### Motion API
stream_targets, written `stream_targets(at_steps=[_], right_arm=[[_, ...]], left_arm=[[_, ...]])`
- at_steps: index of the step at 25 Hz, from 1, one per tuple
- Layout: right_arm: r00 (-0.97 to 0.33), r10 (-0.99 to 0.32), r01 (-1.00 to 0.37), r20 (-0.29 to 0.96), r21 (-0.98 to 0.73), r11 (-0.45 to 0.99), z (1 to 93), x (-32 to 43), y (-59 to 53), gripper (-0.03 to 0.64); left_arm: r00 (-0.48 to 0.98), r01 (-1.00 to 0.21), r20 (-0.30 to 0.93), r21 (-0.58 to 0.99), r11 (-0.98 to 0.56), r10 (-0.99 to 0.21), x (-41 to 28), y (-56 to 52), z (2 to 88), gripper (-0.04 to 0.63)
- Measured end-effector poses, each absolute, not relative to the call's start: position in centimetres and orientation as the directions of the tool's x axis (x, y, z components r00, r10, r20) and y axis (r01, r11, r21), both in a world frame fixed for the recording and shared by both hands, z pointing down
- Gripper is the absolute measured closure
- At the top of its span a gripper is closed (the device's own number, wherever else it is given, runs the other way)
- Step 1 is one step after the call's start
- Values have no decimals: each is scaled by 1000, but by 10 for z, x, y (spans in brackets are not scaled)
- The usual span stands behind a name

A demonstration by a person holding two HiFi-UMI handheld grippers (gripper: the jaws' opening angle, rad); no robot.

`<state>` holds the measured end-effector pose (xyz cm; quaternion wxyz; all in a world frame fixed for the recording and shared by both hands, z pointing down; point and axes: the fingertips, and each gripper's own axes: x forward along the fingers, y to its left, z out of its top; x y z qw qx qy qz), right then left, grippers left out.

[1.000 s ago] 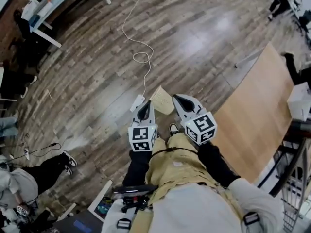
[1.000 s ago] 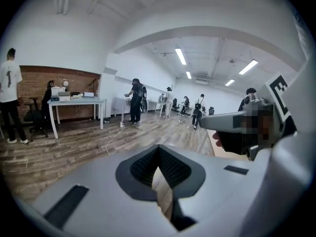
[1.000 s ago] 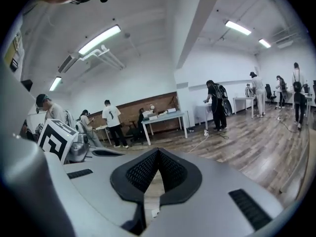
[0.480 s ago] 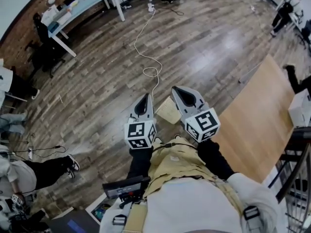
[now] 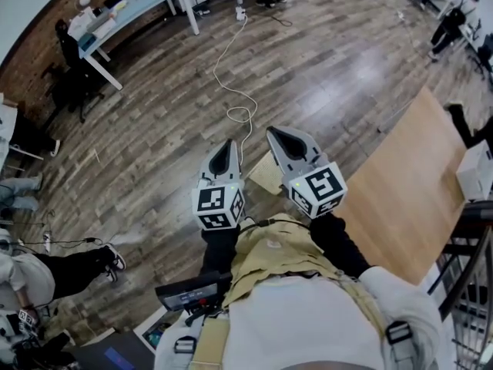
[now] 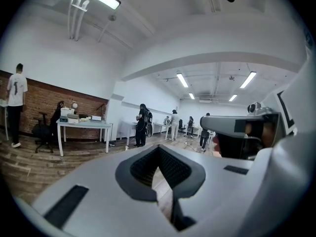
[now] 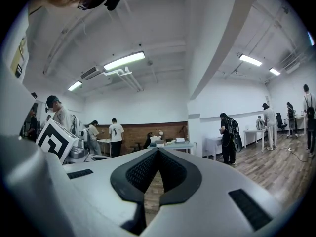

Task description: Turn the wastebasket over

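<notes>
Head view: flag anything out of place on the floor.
A white cable trails loose across the open wooden floor, coiled into a loop midway, a likely trip hazard. Nothing else stands out.

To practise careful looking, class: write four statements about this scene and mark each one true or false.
1. The left gripper and right gripper both have their jaws shut and empty. True.
2. A white cable lies on the floor. True.
3. The floor is carpeted. False: it is wood planks.
4. The left gripper holds the cable. False: it holds nothing, and the cable lies on the floor.
</notes>
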<state>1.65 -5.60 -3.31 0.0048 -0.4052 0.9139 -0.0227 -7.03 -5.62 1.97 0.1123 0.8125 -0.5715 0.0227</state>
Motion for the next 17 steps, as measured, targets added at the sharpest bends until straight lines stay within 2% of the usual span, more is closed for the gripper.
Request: stream_targets(at_steps=[17], right_arm=[[-647, -762, -761, 19, -70, 645, -28, 16, -59, 597]], left_arm=[[375, -922, 213, 190, -338, -902, -72, -61, 33, 595]])
